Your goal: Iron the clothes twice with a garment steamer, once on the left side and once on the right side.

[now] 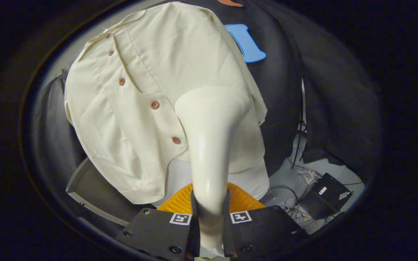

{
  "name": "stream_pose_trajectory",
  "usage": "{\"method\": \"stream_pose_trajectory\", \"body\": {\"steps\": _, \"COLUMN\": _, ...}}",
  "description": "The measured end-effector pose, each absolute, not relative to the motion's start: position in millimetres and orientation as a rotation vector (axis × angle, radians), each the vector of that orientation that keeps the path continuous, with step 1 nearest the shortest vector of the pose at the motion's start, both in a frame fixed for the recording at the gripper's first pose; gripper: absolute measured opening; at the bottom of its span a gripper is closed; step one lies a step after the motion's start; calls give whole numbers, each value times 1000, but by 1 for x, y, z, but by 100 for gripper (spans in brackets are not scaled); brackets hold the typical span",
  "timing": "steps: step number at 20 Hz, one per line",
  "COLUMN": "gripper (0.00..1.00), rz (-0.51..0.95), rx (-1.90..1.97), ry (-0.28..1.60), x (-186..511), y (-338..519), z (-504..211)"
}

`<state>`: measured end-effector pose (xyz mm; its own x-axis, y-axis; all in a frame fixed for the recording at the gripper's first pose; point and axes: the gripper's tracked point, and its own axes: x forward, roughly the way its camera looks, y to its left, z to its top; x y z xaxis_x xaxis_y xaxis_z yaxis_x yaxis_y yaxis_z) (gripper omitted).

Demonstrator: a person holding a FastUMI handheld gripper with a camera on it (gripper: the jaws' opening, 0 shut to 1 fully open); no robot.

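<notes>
A cream short-sleeved shirt (136, 101) with several reddish buttons hangs on the booth wall, spread open toward me. My gripper (210, 221) is shut on the glossy cream handle of the garment steamer (209, 145), both fingers pressing its neck from either side. The steamer's wide head (212, 103) rises beyond the fingers and lies against the shirt's right half, just right of the button placket, near the lower buttons. The part of the shirt behind the steamer head is hidden.
An orange ribbed basket (180, 201) sits just beyond the fingers below the shirt hem. A black box (327, 194) with loose wires lies on the pale floor to the right. A grey panel edge (85, 192) runs at lower left.
</notes>
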<state>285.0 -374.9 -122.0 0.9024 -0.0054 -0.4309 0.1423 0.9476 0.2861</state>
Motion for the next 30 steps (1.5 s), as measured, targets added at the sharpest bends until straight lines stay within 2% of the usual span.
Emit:
{"method": "stream_pose_trajectory", "body": {"steps": 7, "gripper": 25, "rz": -123, "rx": 379, "ry": 498, "x": 269, "y": -378, "z": -177}}
{"method": "stream_pose_trajectory", "body": {"steps": 13, "gripper": 25, "rz": -157, "rx": 353, "ry": 510, "x": 253, "y": -371, "z": -177}}
{"method": "stream_pose_trajectory", "body": {"steps": 23, "gripper": 25, "rz": -170, "rx": 252, "ry": 386, "x": 210, "y": -319, "z": -86}}
{"method": "stream_pose_trajectory", "body": {"steps": 30, "gripper": 25, "rz": -104, "rx": 150, "ry": 264, "x": 181, "y": -234, "z": -7}}
